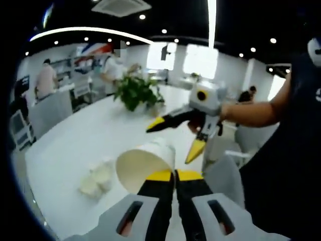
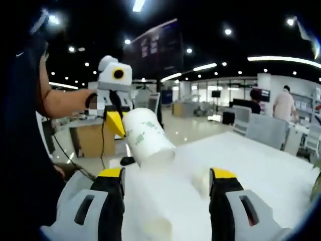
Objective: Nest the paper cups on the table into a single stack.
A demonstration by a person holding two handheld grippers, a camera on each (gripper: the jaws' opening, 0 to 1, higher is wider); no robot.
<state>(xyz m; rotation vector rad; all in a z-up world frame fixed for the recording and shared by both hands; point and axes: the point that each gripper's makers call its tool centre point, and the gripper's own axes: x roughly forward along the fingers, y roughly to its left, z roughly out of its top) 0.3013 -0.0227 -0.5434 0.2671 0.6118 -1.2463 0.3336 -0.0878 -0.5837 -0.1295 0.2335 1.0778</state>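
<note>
My left gripper [image 1: 175, 173] is shut on the rim of a white paper cup [image 1: 144, 164], which it holds lifted above the white table [image 1: 75, 145] with its mouth facing the camera. The right gripper view has the same cup [image 2: 148, 136] pointing bottom-first toward me, pinched by the left gripper [image 2: 120, 128]. My right gripper [image 2: 166, 173] is open and holds nothing; its jaws stand wide just short of the cup. It also enters the left gripper view [image 1: 175, 138] beyond the cup. A few blurred white cups [image 1: 96, 181] lie on the table at the lower left.
A potted green plant [image 1: 135, 91] stands farther along the table. Several people [image 1: 46, 79] are at desks in the background, and another person [image 2: 284, 106] stands beyond the table's far end. A person's arm [image 1: 251, 111] holds the right gripper.
</note>
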